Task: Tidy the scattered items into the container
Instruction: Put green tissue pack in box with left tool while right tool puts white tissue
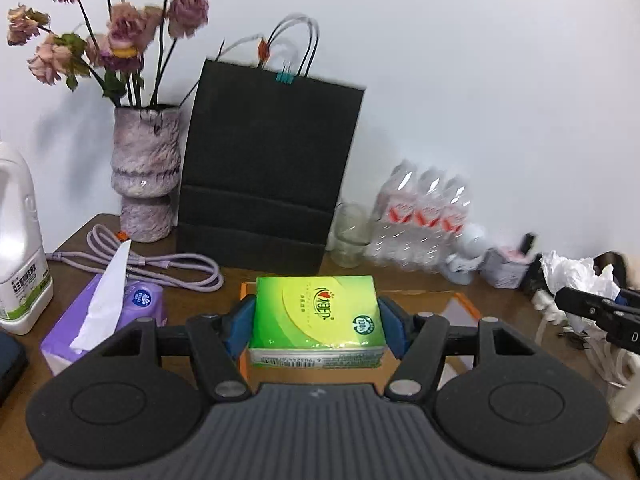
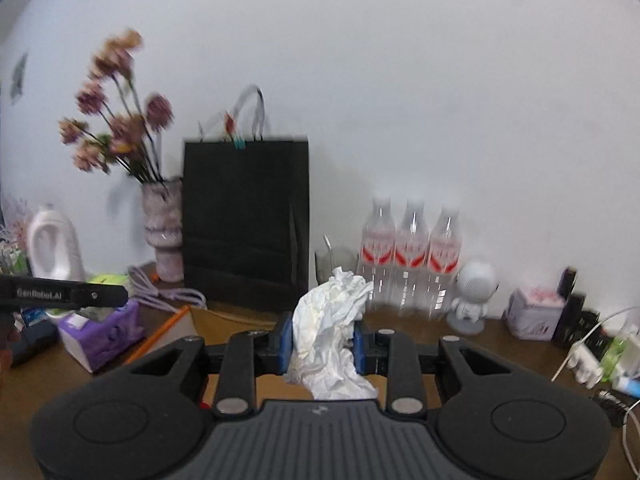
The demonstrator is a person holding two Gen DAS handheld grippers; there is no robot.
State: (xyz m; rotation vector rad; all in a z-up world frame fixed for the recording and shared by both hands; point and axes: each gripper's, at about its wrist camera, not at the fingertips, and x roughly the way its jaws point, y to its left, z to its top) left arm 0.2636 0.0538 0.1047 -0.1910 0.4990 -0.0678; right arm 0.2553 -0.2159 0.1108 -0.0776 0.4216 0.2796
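My left gripper [image 1: 316, 322] is shut on a green tissue pack [image 1: 316, 312] and holds it above a cardboard box [image 1: 420, 300] with orange edges. My right gripper [image 2: 322, 340] is shut on a crumpled white paper [image 2: 328, 332], held above the same box [image 2: 224, 320]. The left gripper's body [image 2: 68, 294] shows at the left of the right wrist view. The right gripper with its paper [image 1: 576, 276] shows at the right of the left wrist view.
A black paper bag [image 1: 268, 168] stands against the wall behind the box. A vase of dried flowers [image 1: 146, 172], a purple cable [image 1: 160, 264], a purple tissue box [image 1: 108, 320] and a white jug [image 1: 20, 248] are at the left. Water bottles [image 2: 408, 256], an astronaut figure [image 2: 474, 296] and small boxes are at the right.
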